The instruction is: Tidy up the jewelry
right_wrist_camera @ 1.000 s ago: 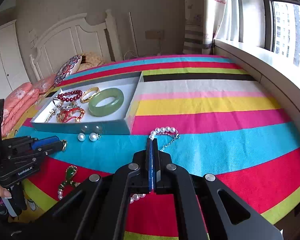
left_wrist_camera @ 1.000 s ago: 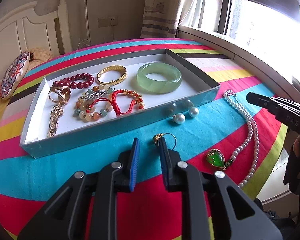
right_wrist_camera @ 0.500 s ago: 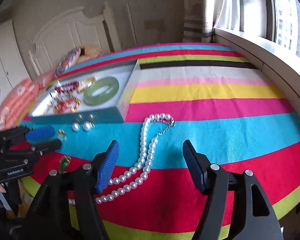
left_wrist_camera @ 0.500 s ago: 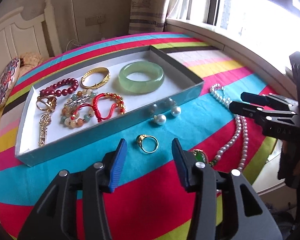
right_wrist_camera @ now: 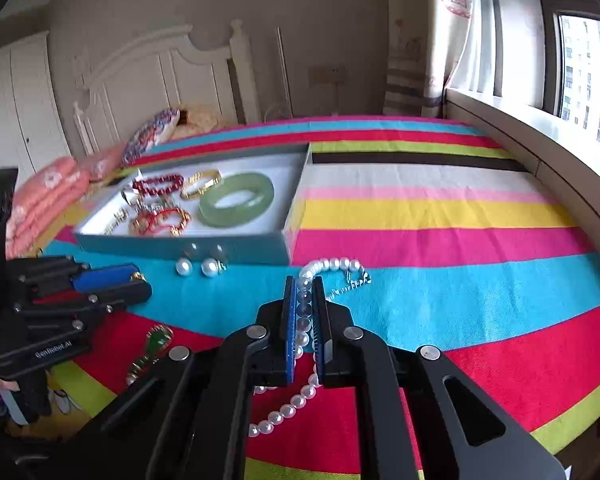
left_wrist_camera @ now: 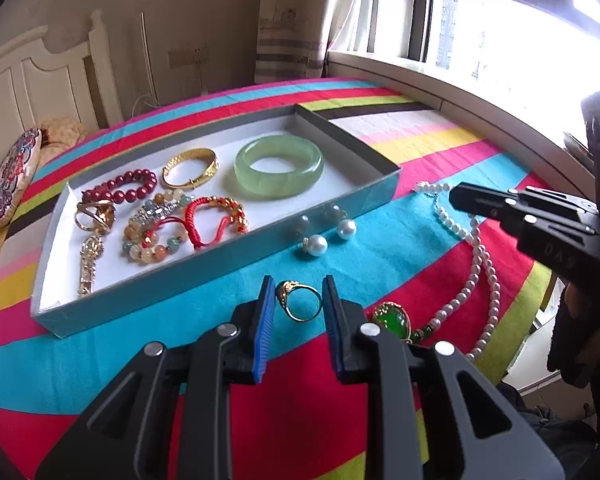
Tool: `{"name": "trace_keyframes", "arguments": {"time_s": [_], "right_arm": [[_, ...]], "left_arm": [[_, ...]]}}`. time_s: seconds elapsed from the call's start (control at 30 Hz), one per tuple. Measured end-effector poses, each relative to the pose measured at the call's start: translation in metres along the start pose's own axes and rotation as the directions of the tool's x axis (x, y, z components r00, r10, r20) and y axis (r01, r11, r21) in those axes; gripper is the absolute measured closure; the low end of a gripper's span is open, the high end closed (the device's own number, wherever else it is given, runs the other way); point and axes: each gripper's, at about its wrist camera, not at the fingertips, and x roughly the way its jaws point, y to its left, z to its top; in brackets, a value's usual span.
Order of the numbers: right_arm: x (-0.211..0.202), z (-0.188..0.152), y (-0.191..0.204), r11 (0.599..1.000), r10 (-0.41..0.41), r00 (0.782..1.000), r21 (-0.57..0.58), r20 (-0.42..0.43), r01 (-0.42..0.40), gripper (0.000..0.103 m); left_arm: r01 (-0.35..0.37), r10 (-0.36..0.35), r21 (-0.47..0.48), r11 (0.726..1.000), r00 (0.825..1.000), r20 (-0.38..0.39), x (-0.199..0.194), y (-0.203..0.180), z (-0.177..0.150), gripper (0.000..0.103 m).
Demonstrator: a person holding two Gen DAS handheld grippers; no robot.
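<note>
A grey jewelry tray (left_wrist_camera: 220,258) (right_wrist_camera: 180,246) lies on the striped cloth and holds a green jade bangle (left_wrist_camera: 279,166) (right_wrist_camera: 237,199), a gold bangle (left_wrist_camera: 191,167), a red bead bracelet (left_wrist_camera: 120,186) and other pieces. My left gripper (left_wrist_camera: 298,300) is open, its blue pads on either side of a gold ring (left_wrist_camera: 300,300) on the cloth. My right gripper (right_wrist_camera: 304,304) has closed on the pearl necklace (right_wrist_camera: 332,266) (left_wrist_camera: 480,256). Two pearl earrings (left_wrist_camera: 330,236) (right_wrist_camera: 198,268) lie in front of the tray. A green pendant (left_wrist_camera: 392,322) (right_wrist_camera: 156,340) lies near the necklace.
The cloth's front edge (left_wrist_camera: 512,320) drops off beside the necklace. A window ledge (right_wrist_camera: 540,148) runs along the right. A white headboard (right_wrist_camera: 160,76) and pillows (right_wrist_camera: 44,196) stand behind the tray.
My left gripper's pads have narrowed around the ring. My right gripper went from wide open to closed on the pearl strand.
</note>
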Motion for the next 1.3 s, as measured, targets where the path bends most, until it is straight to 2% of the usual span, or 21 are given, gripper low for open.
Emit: {"name": "trace_keyframes", "arguments": {"time_s": [0.17, 0.57, 1.0, 1.3], "right_arm": [[-0.019, 0.011, 0.008, 0.999, -0.016, 0.998, -0.032, 0.061, 0.018, 0.094], [-0.053, 0.039, 0.023, 0.997, 0.01, 0.988, -0.076, 0.155, 0.002, 0.094], [-0.098, 0.083, 0.045, 0.989, 0.021, 0.955, -0.144, 0.295, 0.022, 0.094], [-0.109, 0.129, 0.052, 0.981, 0.029, 0.927, -0.187, 0.374, 0.045, 0.094]], "left_arm": [[-0.002, 0.002, 0.004, 1.0, 1.0, 0.031, -0.011, -0.003, 0.005, 0.08], [0.001, 0.0, -0.004, 1.0, 0.996, 0.089, -0.03, -0.002, 0.016, 0.08], [-0.009, 0.002, 0.037, 0.999, 0.986, 0.168, -0.054, -0.003, 0.048, 0.079], [0.003, -0.004, 0.008, 1.0, 0.982, 0.19, -0.056, 0.011, 0.069, 0.079]]}}
